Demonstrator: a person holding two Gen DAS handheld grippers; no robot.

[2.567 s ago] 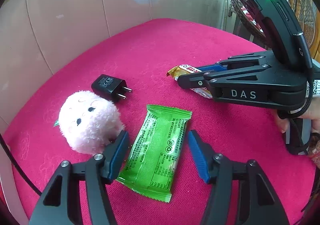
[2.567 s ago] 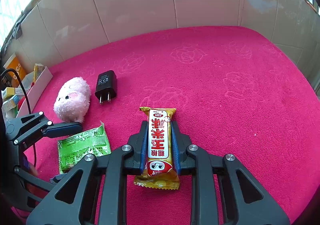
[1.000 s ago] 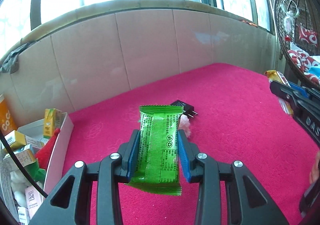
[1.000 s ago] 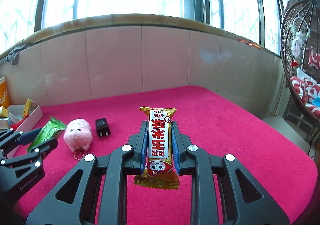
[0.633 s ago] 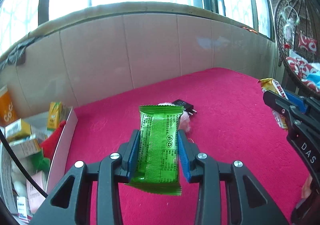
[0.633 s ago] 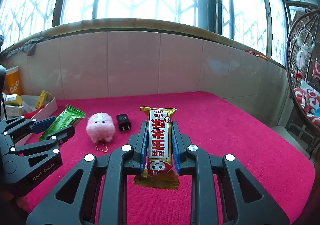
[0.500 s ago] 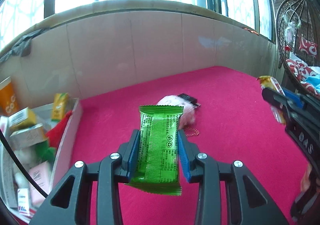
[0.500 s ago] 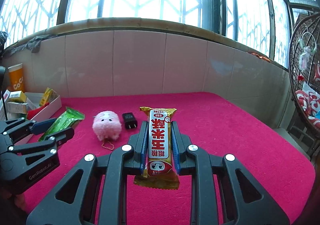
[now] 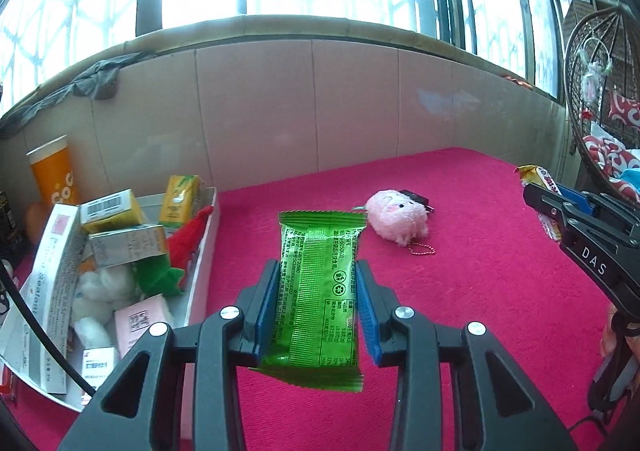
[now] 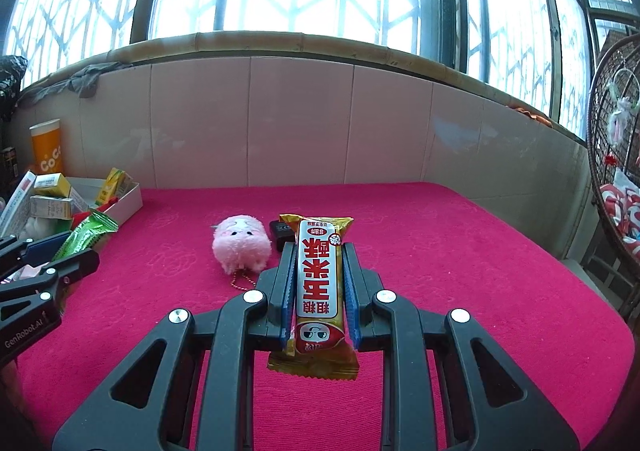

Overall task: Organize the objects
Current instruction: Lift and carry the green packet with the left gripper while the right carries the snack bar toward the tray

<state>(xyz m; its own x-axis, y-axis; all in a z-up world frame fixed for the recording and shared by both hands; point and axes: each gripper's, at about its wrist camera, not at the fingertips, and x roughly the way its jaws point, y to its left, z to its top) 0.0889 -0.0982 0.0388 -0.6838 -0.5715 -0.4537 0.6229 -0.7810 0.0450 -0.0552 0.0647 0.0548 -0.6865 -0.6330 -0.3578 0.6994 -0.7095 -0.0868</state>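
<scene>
My left gripper (image 9: 318, 283) is shut on a green snack packet (image 9: 318, 291) and holds it in the air, right of a white box (image 9: 202, 263) full of small cartons and toys. My right gripper (image 10: 318, 283) is shut on a yellow and red snack bar (image 10: 319, 287), also lifted. A pink plush toy (image 9: 398, 219) lies on the red cloth, with a black charger (image 9: 414, 196) partly hidden behind it. In the right wrist view the plush (image 10: 240, 243), the charger (image 10: 280, 231), the left gripper (image 10: 52, 263) and the box (image 10: 124, 203) all show.
The red cloth (image 9: 480, 291) covers a platform edged by a tiled wall (image 9: 320, 111) under windows. An orange cup (image 9: 52, 179) stands behind the box. A wicker chair (image 10: 616, 171) stands off the right edge.
Both grippers closed on their snacks and lifted them off the cloth. Since then the left view has swung left, so the box shows more fully and nearer.
</scene>
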